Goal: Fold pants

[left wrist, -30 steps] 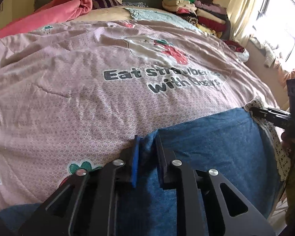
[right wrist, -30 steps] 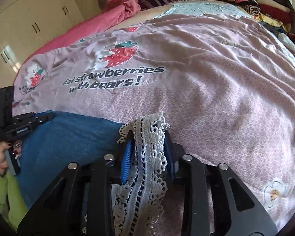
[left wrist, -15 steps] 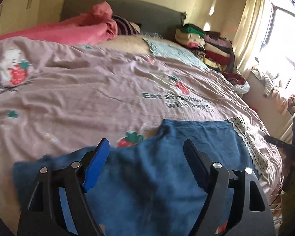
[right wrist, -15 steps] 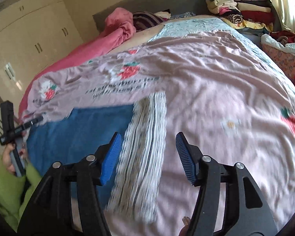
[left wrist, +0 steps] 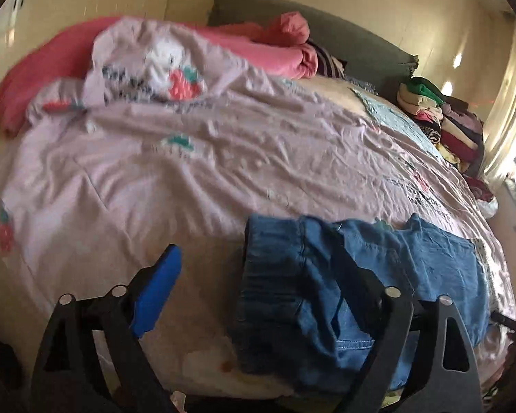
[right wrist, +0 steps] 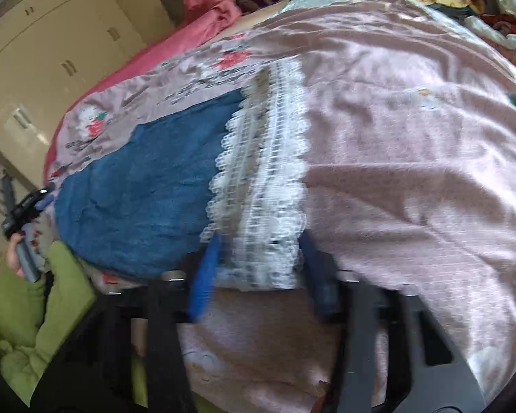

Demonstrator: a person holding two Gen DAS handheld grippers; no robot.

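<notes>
Blue denim pants (left wrist: 412, 268) with a white lace hem (right wrist: 268, 172) lie along the near edge of the pink strawberry bedspread (left wrist: 223, 172). My left gripper (left wrist: 258, 251) hangs over the bunched waistband (left wrist: 268, 275). Its jaws are wide and still opening, and neither pad presses the cloth, though denim drapes over the right finger (left wrist: 361, 272). My right gripper (right wrist: 259, 268) is closing on the near end of the lace hem, which fills the gap and touches both pads. In the right wrist view a hand in a green sleeve (right wrist: 34, 292) holds the left gripper (right wrist: 43, 194) at the far left.
A rolled pink quilt (left wrist: 275, 51) and a grey headboard (left wrist: 344, 44) sit at the far end of the bed. Stacked folded clothes (left wrist: 440, 120) stand at the back right by a curtained window (left wrist: 509, 110). Cream wardrobe doors (right wrist: 51, 51) line the left wall.
My left gripper let go of the denim, opened wide and swung left to the waistband end. My right gripper dropped the lace hem, opened, then came back narrower around it.
</notes>
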